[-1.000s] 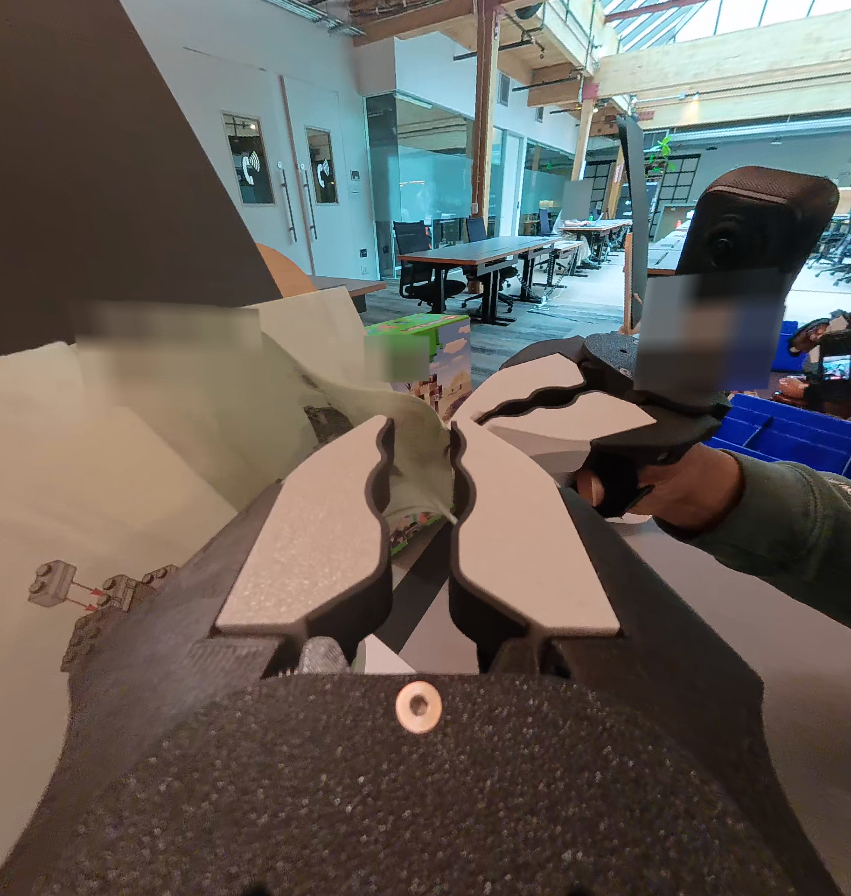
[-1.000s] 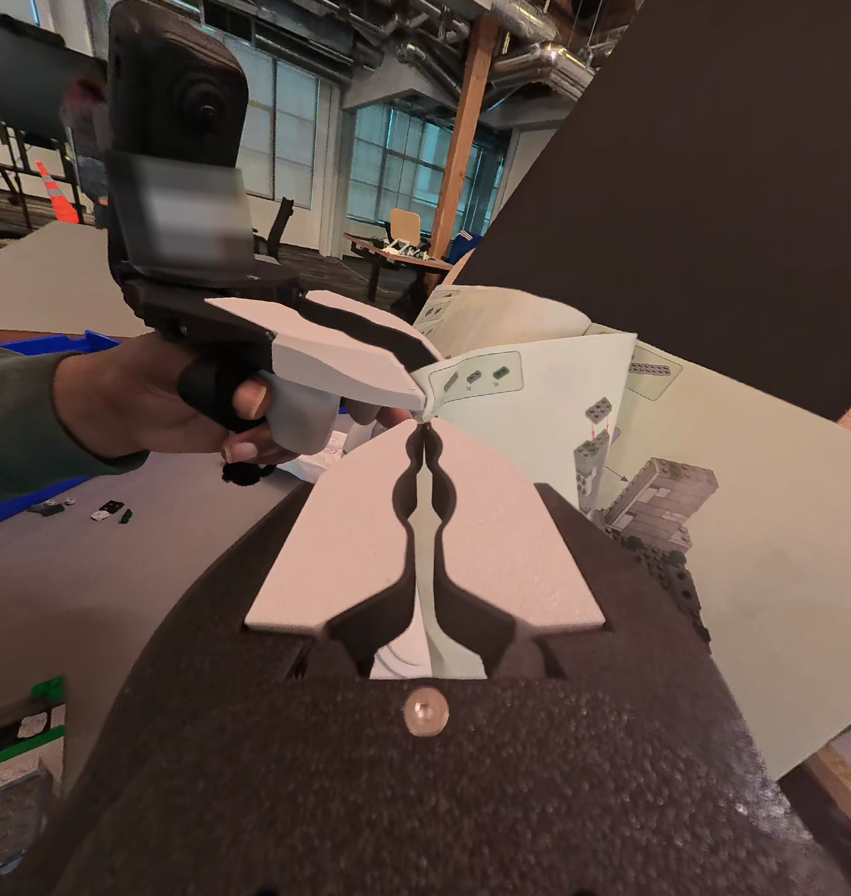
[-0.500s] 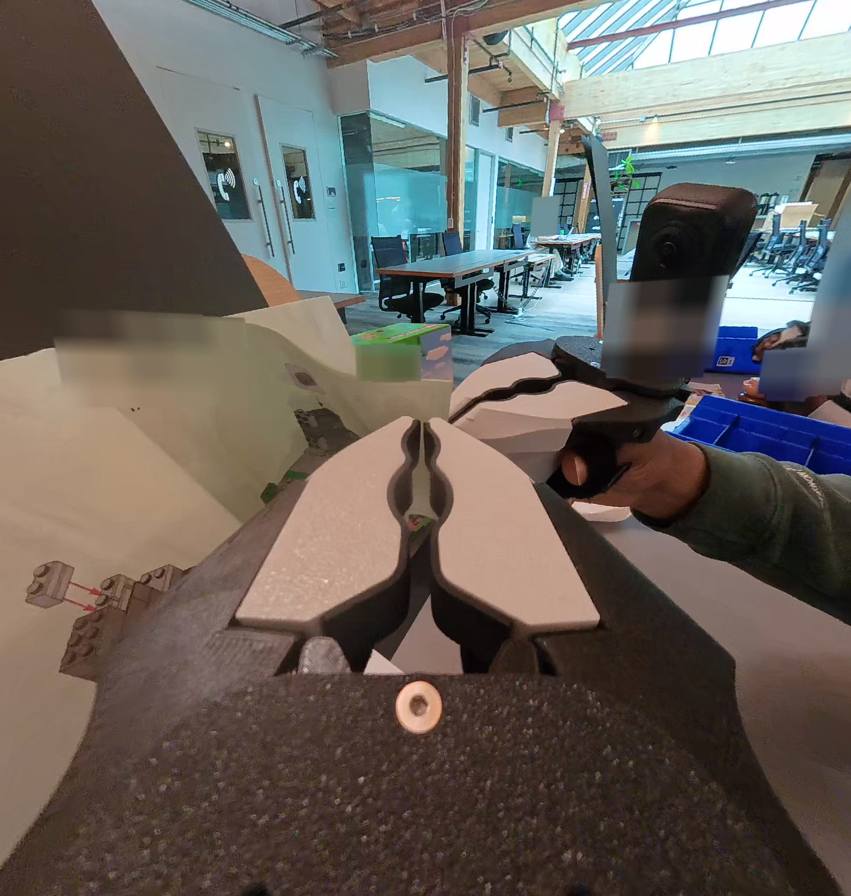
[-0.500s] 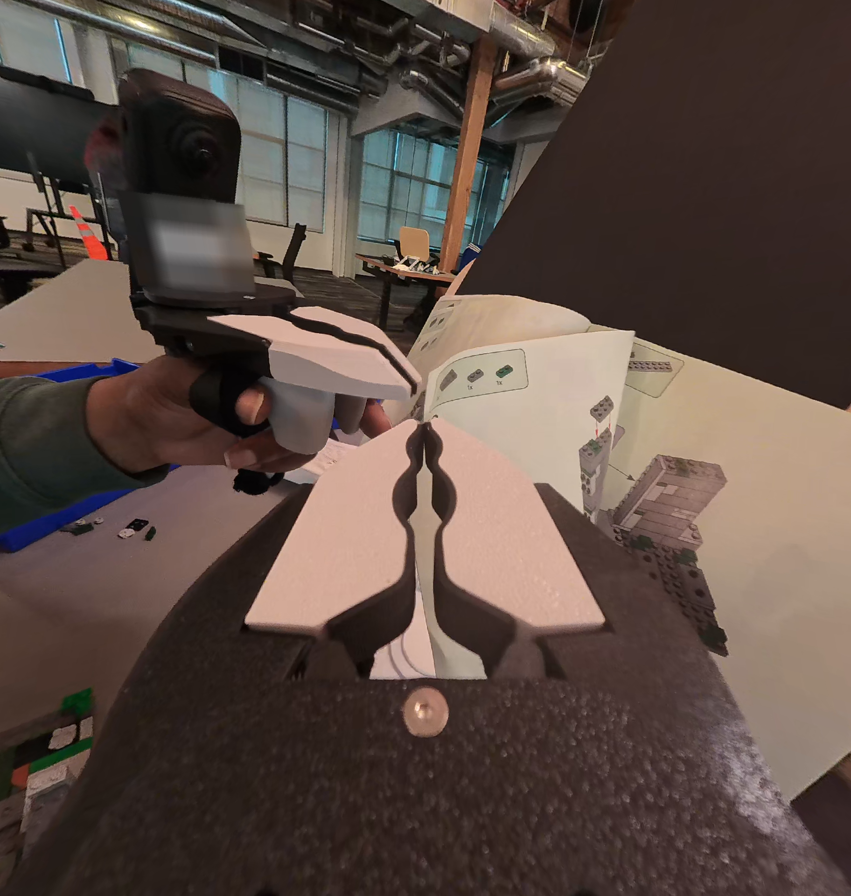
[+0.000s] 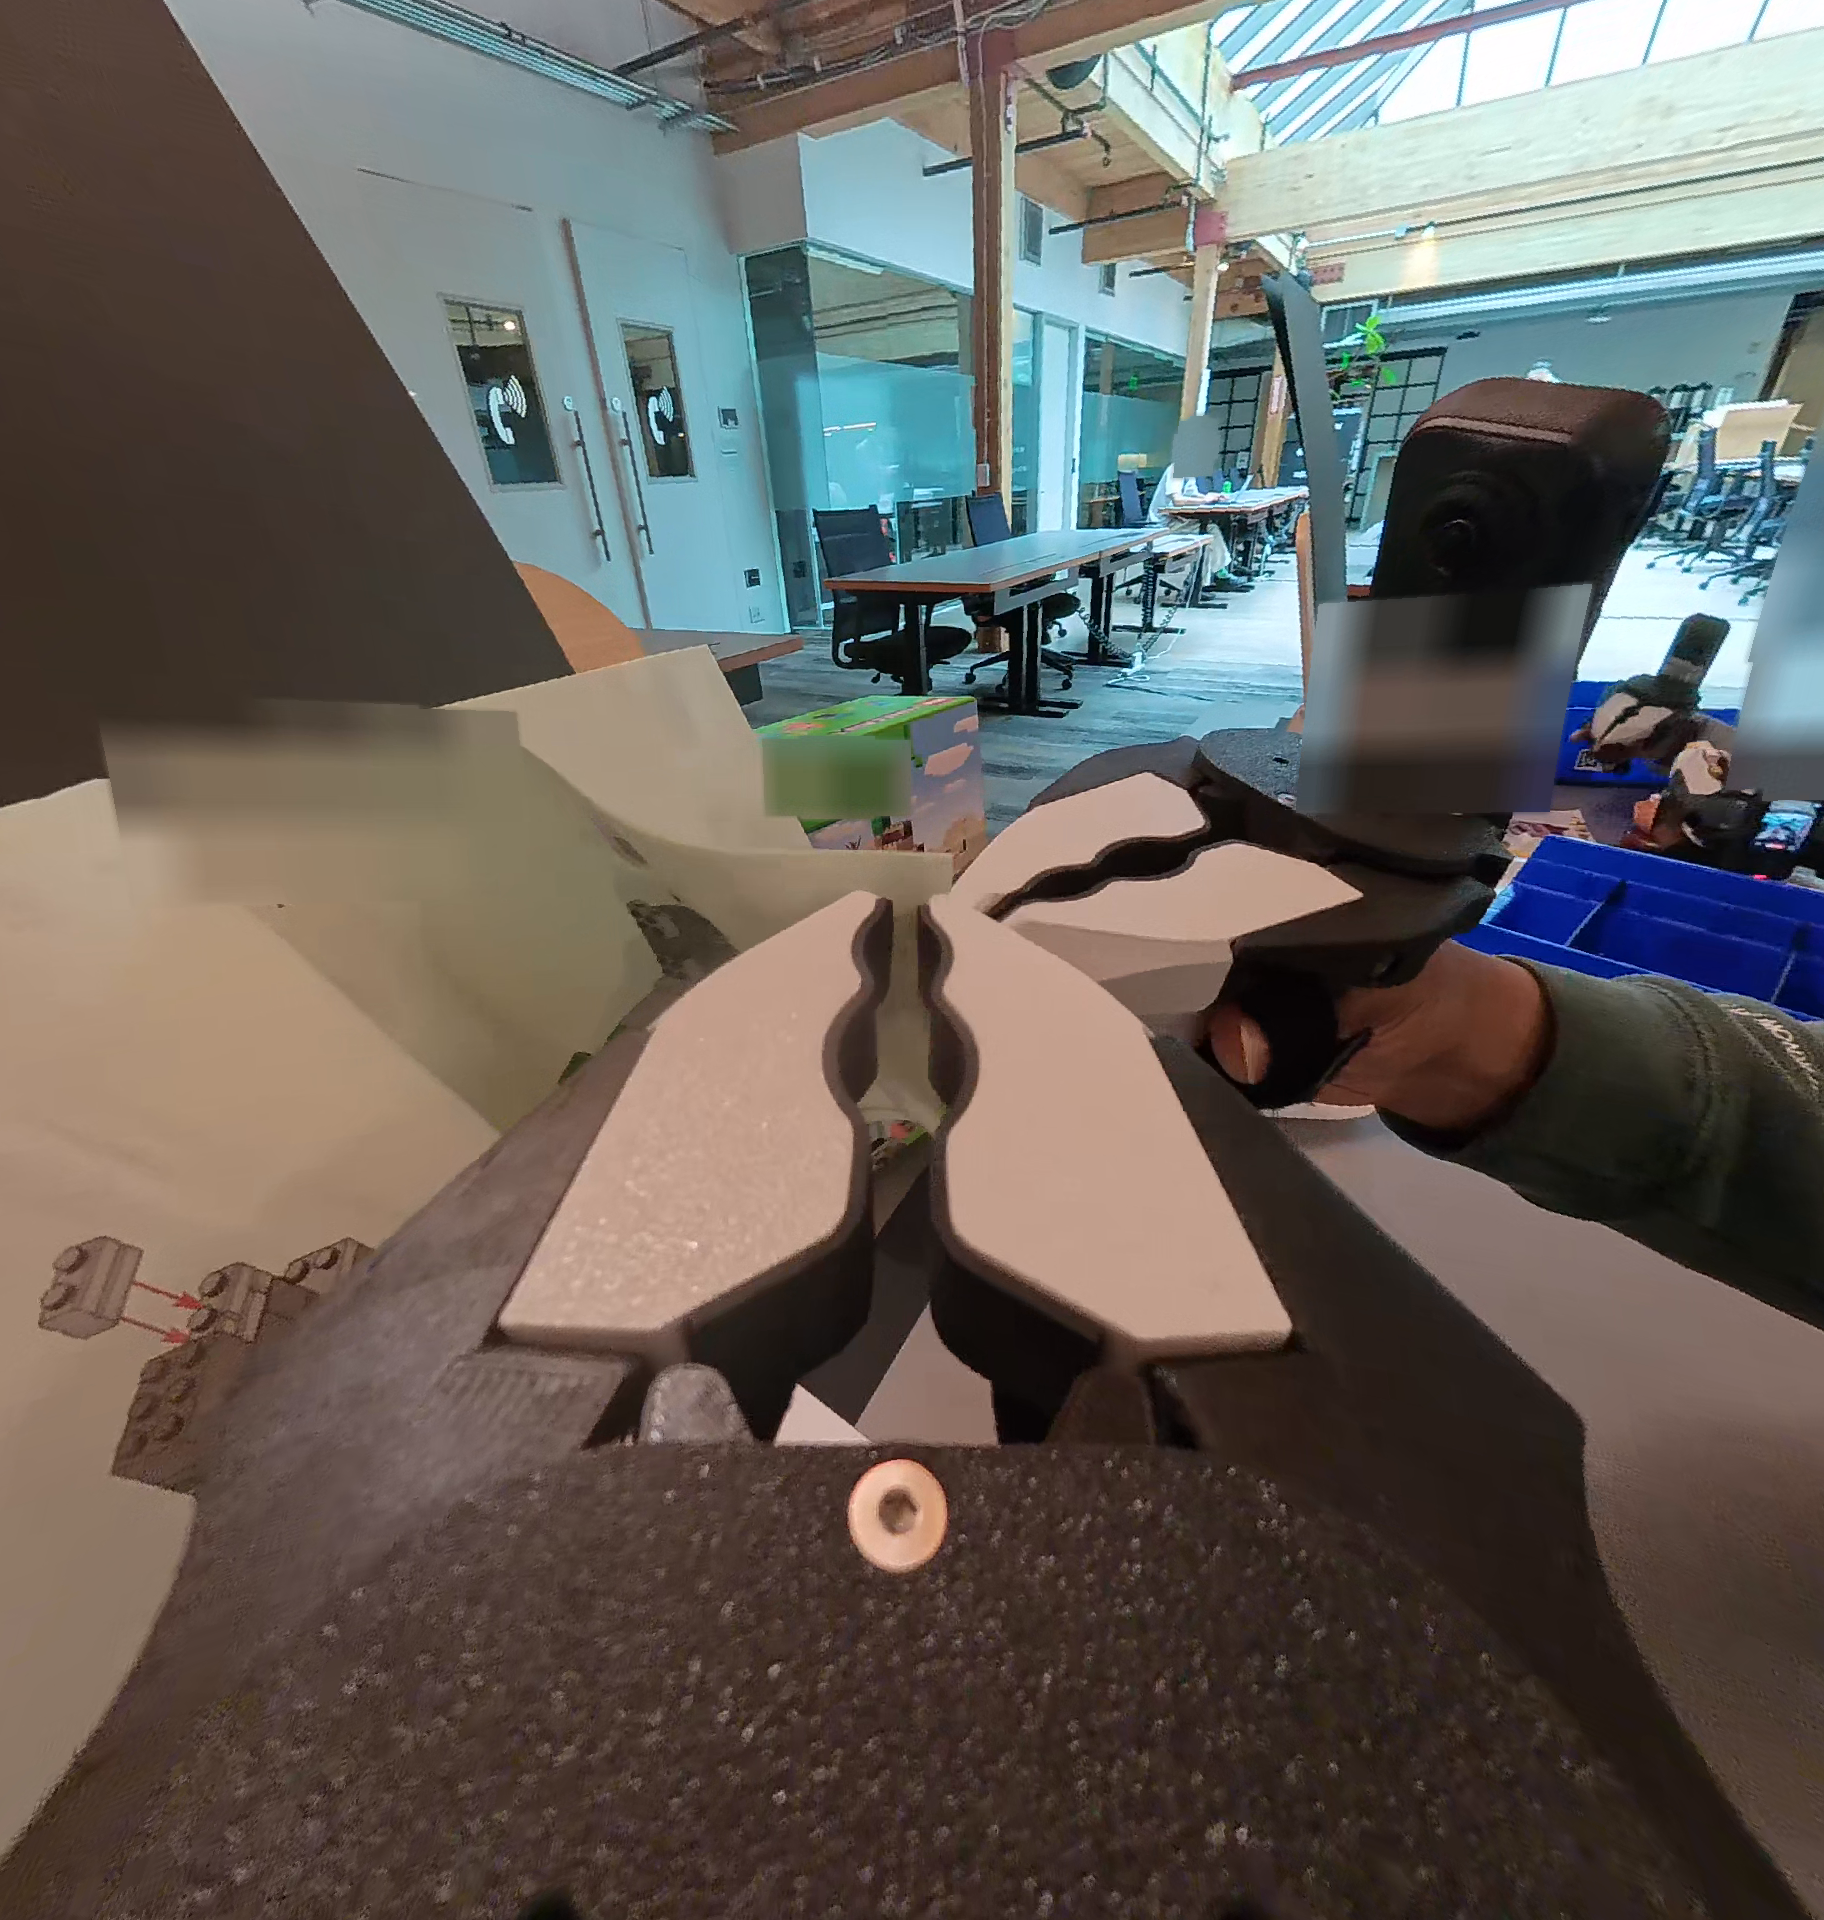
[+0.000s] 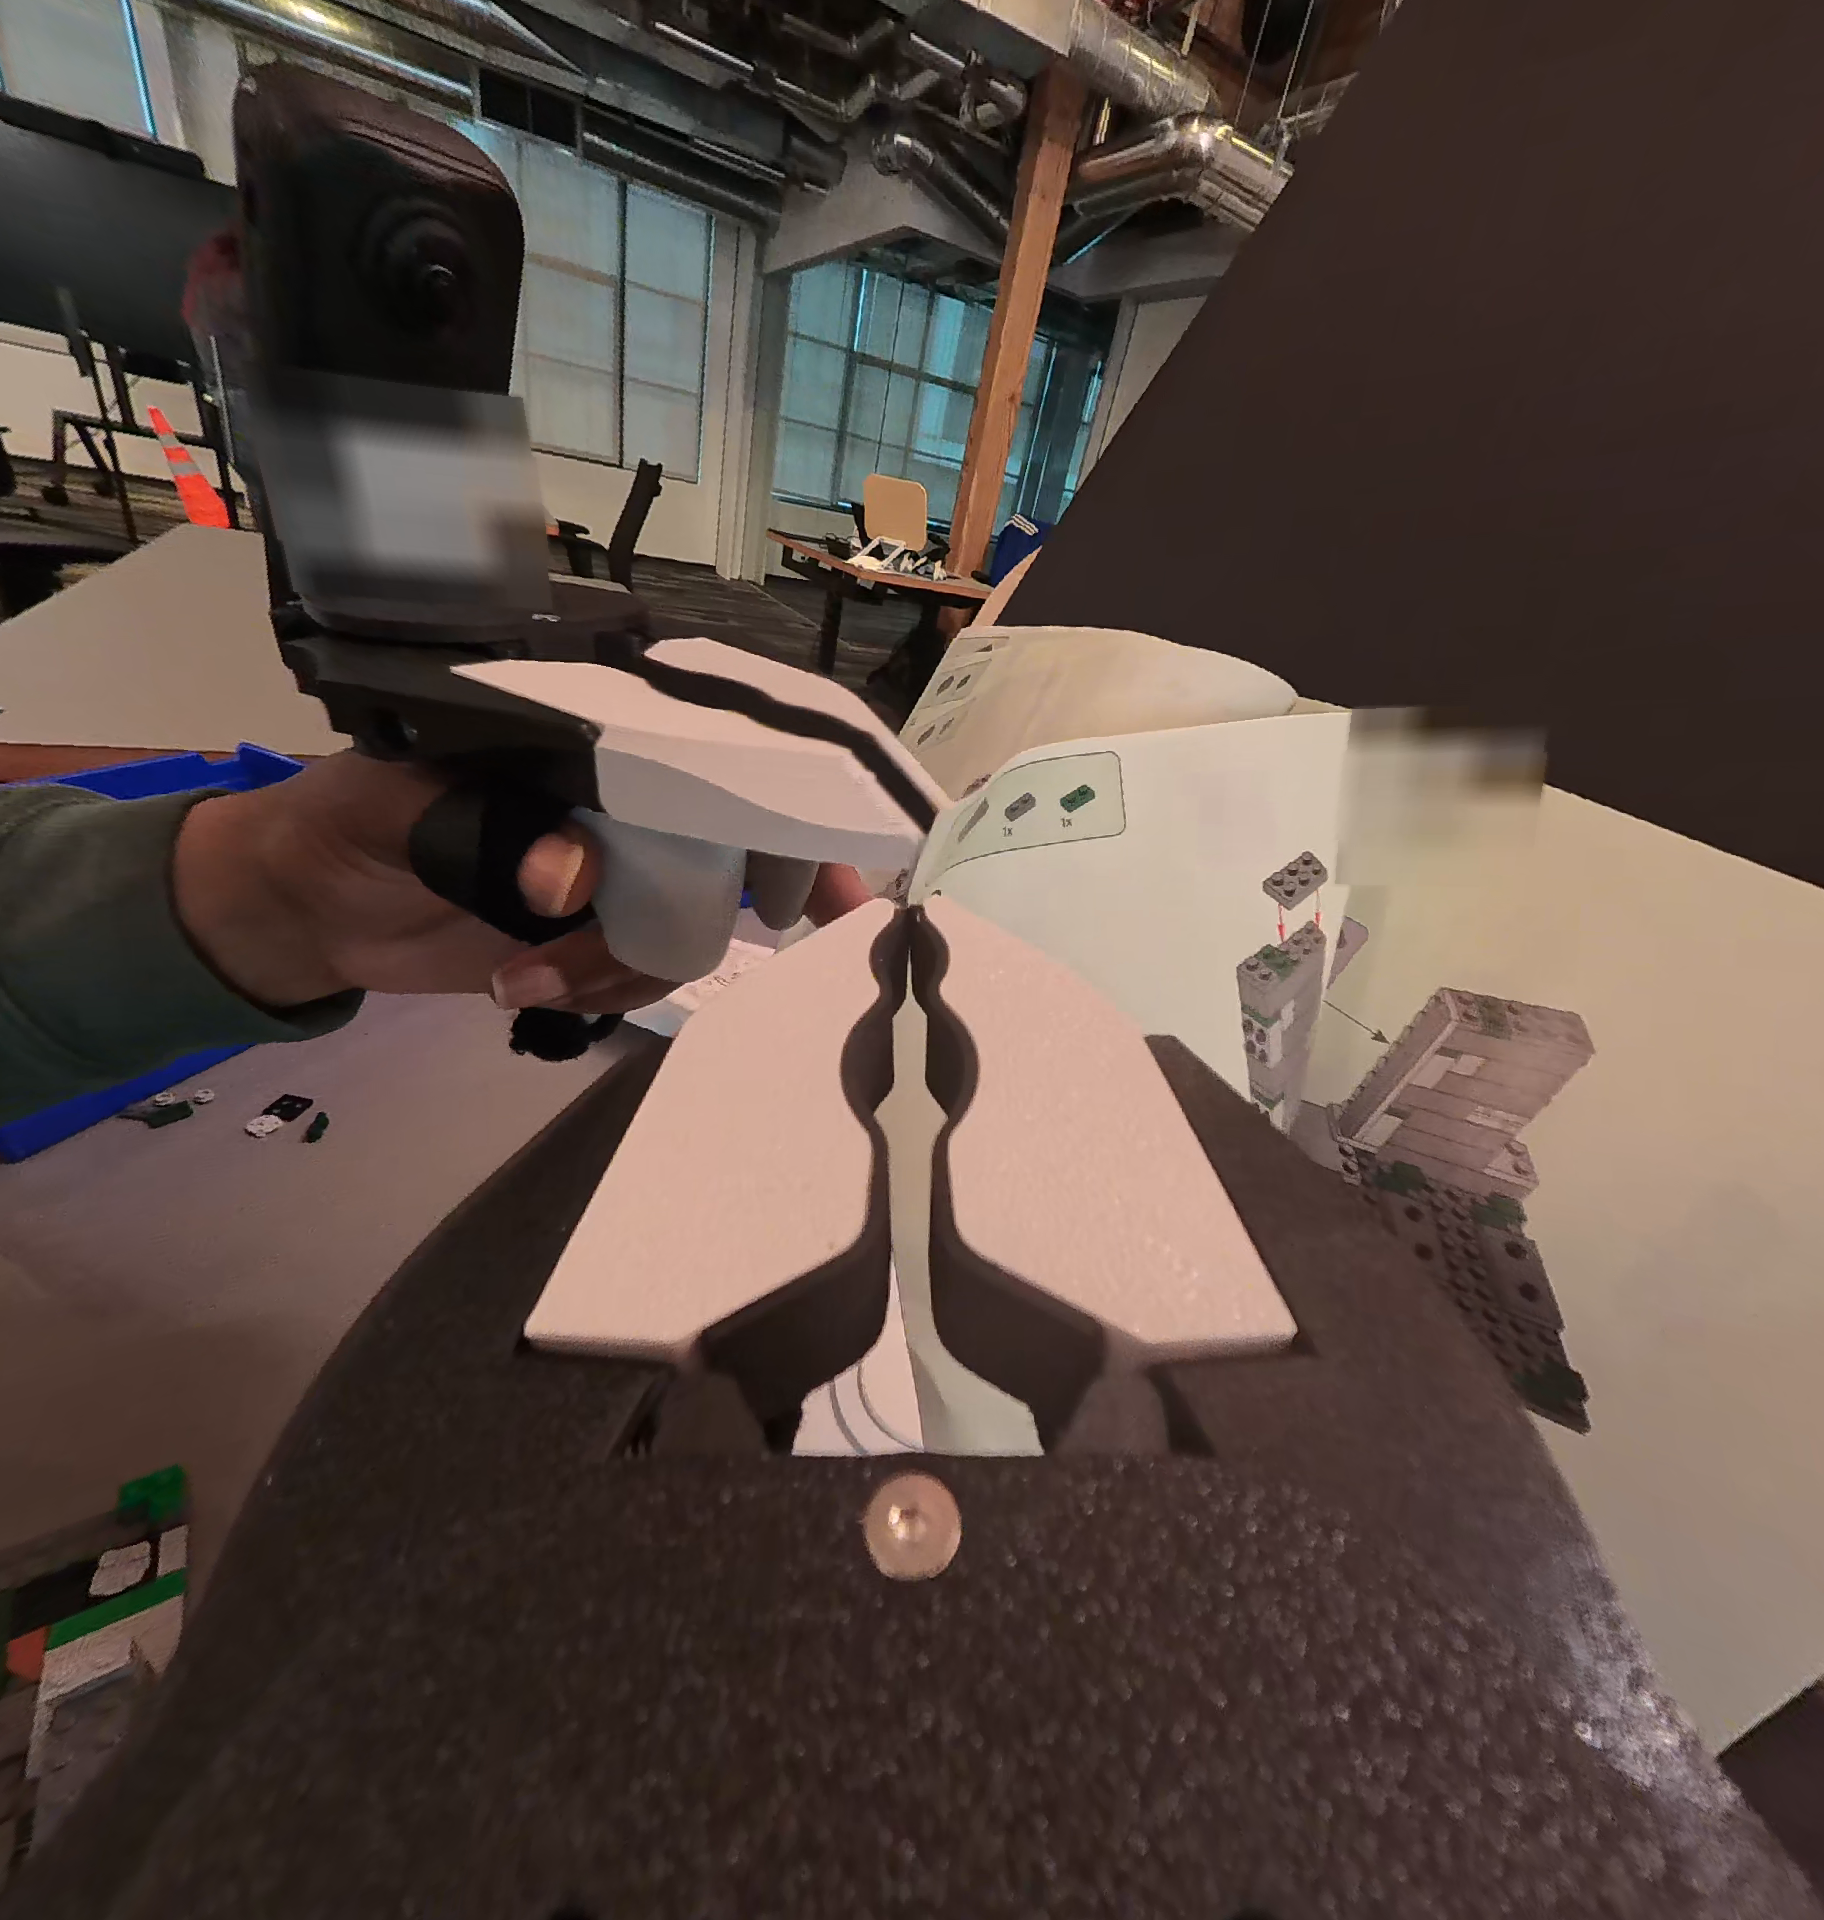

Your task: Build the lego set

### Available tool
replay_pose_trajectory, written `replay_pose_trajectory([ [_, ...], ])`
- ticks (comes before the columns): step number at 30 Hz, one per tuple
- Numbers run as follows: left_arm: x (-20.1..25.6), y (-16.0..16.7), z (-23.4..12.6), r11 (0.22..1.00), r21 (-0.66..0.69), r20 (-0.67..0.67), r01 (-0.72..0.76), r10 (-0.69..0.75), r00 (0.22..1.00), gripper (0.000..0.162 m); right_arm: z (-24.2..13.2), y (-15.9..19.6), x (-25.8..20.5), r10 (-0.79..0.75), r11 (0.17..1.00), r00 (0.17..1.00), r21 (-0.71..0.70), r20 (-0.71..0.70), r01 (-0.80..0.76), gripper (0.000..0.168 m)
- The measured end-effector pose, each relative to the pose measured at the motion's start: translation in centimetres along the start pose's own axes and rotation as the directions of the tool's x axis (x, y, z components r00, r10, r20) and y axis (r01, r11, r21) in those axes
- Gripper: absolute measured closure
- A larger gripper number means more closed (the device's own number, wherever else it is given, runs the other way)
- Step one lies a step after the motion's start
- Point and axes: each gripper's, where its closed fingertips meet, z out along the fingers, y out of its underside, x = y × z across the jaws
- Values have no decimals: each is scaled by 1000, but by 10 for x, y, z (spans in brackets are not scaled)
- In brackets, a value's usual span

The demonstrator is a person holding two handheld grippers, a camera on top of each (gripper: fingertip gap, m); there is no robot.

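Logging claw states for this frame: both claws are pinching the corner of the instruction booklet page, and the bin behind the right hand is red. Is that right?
One thing is wrong: the bin behind the right hand is blue, not red, as the left wrist view shows. The rest holds: the left claw and the right claw both pinch the corner of the instruction booklet page.

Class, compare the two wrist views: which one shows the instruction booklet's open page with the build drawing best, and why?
The right wrist view: the instruction booklet faces the camera, its step drawing plain beside the right gripper. The left wrist view shows the booklet edge-on and curled, one small drawing visible, the left gripper pinching a page edge.
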Motion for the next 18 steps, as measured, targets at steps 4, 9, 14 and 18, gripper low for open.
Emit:
replay_pose_trajectory([
  [4,1,0,-1,1000,-3,0,-7,7,1000,157,-1,-1,-1,-8,1000,1000,-1,-1,8,168],
  [9,4,0,-2,1000,0,-3,-13,13,1000,149,0,-2,-1,-15,1000,1000,-2,-6,15,168],
  [14,2,0,-1,999,-10,28,-38,38,999,151,2,-2,-3,-25,1000,1000,-9,-7,25,168],
  [18,2,-1,-2,999,-8,34,-45,45,998,156,3,-2,-3,-23,1000,1000,-8,-7,23,168],
])
